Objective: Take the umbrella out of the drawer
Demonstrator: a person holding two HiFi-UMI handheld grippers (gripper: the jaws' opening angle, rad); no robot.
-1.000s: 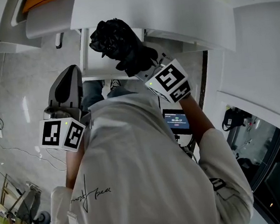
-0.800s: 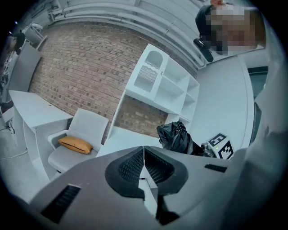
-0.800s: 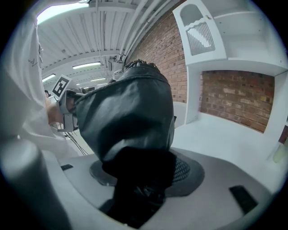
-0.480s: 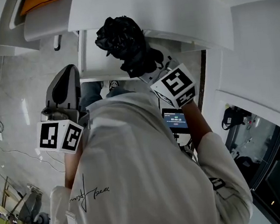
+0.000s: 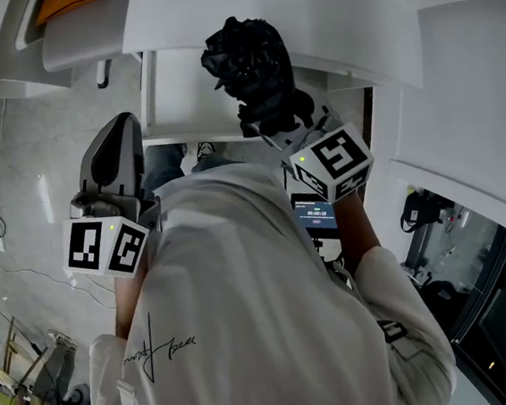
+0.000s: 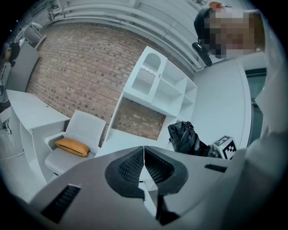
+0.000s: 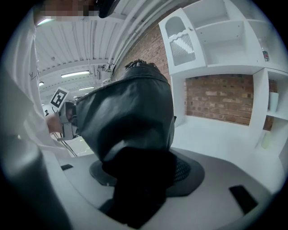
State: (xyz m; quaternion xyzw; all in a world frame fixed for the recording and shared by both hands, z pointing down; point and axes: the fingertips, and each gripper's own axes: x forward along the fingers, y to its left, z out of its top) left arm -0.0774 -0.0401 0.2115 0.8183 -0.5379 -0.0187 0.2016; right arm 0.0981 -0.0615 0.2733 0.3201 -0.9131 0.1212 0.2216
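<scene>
Head view, 9 o'clock: left gripper (image 5: 124, 128) with jaws clenched together, nothing between them, pointing toward 12. Orange cushion (image 5: 70, 2) on a white chair (image 5: 83, 40) at 11 o'clock. White drawer (image 5: 180, 106) pulled open at 12 o'clock, just past the left gripper's tip. Black folded umbrella (image 5: 252, 62) is out of the drawer, held up over its right end, at 12 to 1 o'clock. Right gripper (image 7: 144, 173) grasps the umbrella's lower end, jaws clamped on it.

In the right tongs (image 5: 270, 123), the umbrella (image 5: 252, 67) — seemingly above the drawer (image 5: 180, 106); left tongs (image 5: 120, 130) leftward.
</scene>
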